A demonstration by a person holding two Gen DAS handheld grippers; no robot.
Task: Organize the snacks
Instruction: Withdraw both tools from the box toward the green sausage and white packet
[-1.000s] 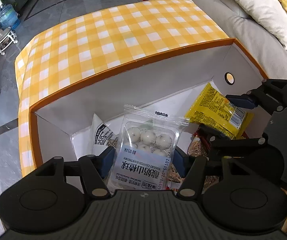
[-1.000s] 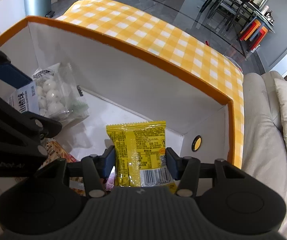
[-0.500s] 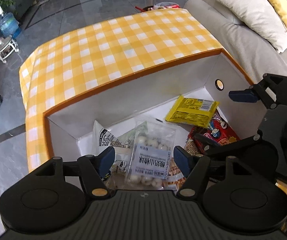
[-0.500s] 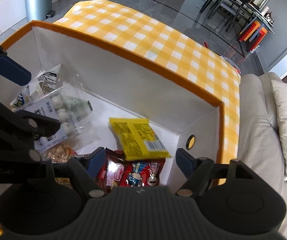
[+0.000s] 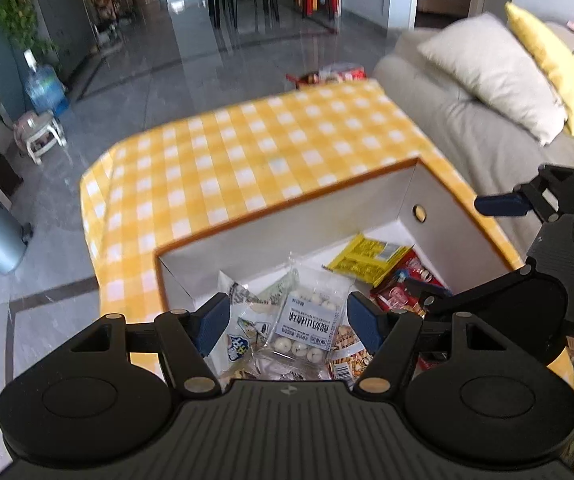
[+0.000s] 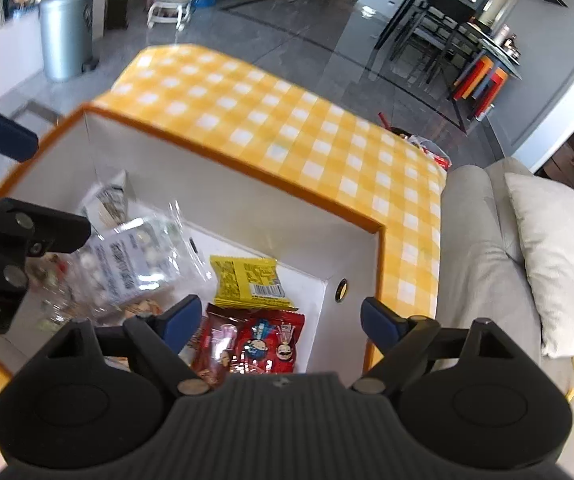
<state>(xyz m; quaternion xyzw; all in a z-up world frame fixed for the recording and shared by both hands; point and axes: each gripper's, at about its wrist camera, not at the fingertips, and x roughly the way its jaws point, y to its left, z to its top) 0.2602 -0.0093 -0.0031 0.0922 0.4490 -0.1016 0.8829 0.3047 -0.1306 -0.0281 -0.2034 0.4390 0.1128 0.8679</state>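
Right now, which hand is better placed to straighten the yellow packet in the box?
Probably the right. The right tool hangs open almost directly above the yellow packet, jaws opening with nothing between them. The left tool sits over the clear bag, further from that packet.

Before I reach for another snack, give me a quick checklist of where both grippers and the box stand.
1. Left gripper empty, nothing between its pads: ok.
2. Right gripper empty, its jaws opening: ok.
3. Clear pack of white balls lying in the box: ok.
4. Yellow packet lying in the box, on the red packet: ok.
5. Both grippers above the box rim: ok.
6. More snacks left outside the box: cannot tell.
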